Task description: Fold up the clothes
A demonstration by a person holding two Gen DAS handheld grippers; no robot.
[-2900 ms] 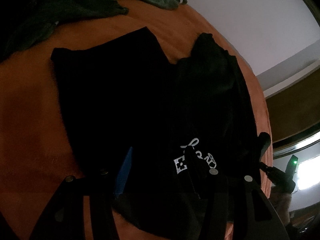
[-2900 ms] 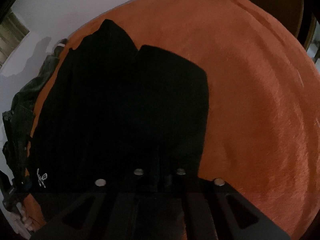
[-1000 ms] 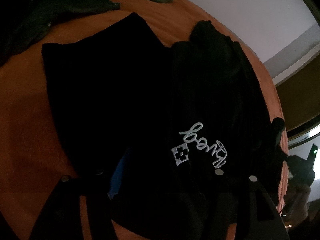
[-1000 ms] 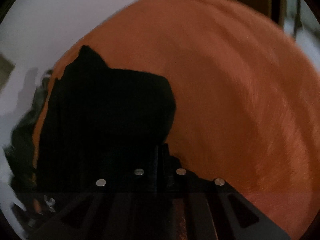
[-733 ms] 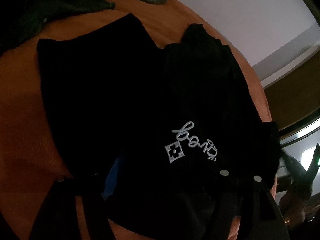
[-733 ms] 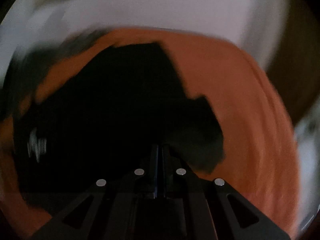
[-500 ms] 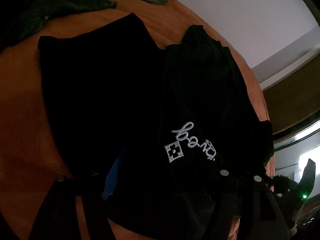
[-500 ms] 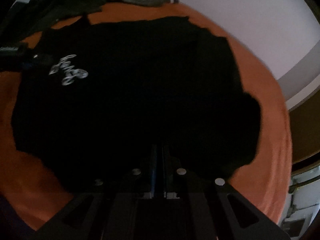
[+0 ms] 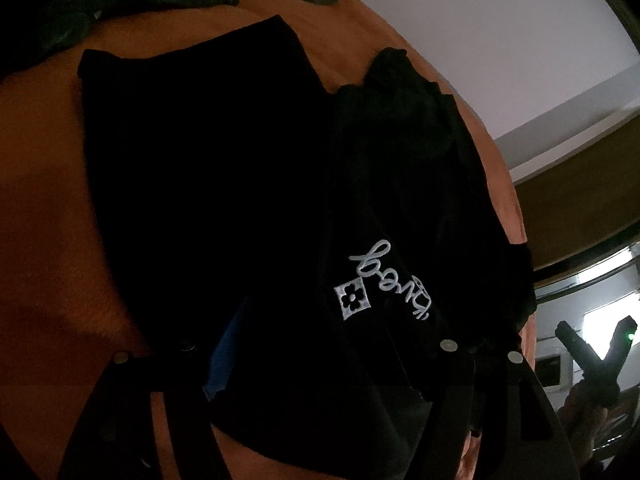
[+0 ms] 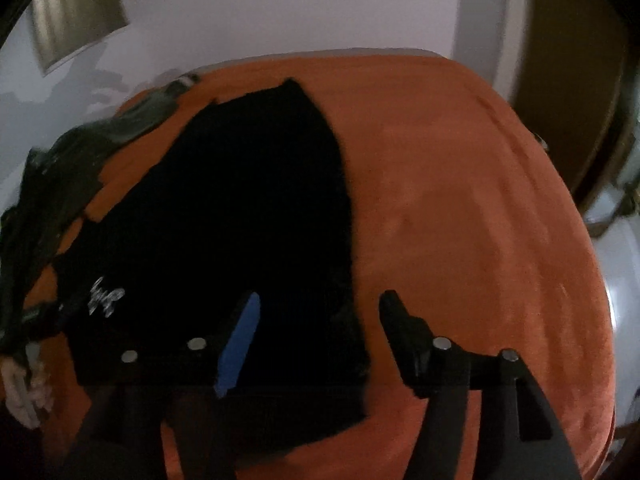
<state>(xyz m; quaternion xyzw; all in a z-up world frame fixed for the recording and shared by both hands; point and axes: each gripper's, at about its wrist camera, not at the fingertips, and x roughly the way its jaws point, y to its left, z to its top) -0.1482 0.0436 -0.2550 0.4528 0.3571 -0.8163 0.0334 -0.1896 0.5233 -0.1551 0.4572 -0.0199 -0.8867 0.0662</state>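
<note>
We see a black garment (image 10: 248,216) with white script (image 9: 384,280) lying on an orange bed (image 10: 460,220). Our right gripper (image 10: 320,308) has just been opening its jaws; they stand apart above the garment's edge, at six o'clock. Our left gripper (image 9: 312,352) has its jaws apart over the cloth; whether they grasp it, we cannot tell. Dark green clothes (image 10: 80,152) lie at ten o'clock.

Garment (image 10: 248,216) flat on bed (image 10: 460,220), ahead of right gripper (image 10: 316,312) jaws, near edge between them. Clothes pile (image 10: 60,176) beyond, to their left. Logo (image 9: 384,280) patch just ahead of left jaws.
</note>
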